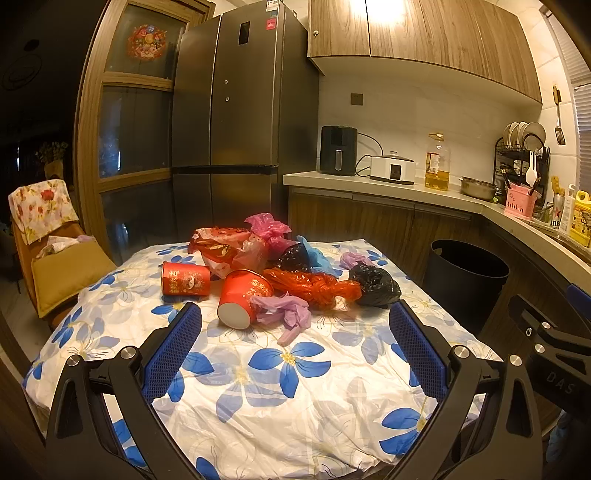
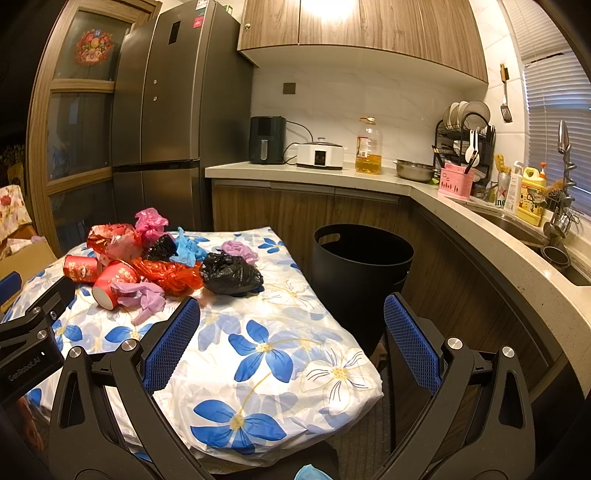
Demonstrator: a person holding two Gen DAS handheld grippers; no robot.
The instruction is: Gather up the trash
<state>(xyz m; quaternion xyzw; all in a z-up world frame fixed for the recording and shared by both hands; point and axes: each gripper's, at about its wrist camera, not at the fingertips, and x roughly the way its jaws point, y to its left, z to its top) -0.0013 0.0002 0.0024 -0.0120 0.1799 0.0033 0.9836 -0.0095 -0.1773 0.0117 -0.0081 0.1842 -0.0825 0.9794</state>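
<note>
Trash, light crumpled bags and crushable paper cups, lies heaped on the far counter beside the bin; your left gripper and right gripper gape empty, so pinch knots.

A tall dark-steel fridge stands against the far wall, beside a wooden-framed glass door with a round red paper decoration stuck to it. On the pale stone counter sit a black air fryer, a white rice cooker, a big clear bottle of yellow cooking oil, a steel bowl and a black dish rack with plates. Wood-grain wall cupboards hang above. The table wears a white cloth printed with blue flowers. A chair draped in flowered fabric stands at the left.
</note>
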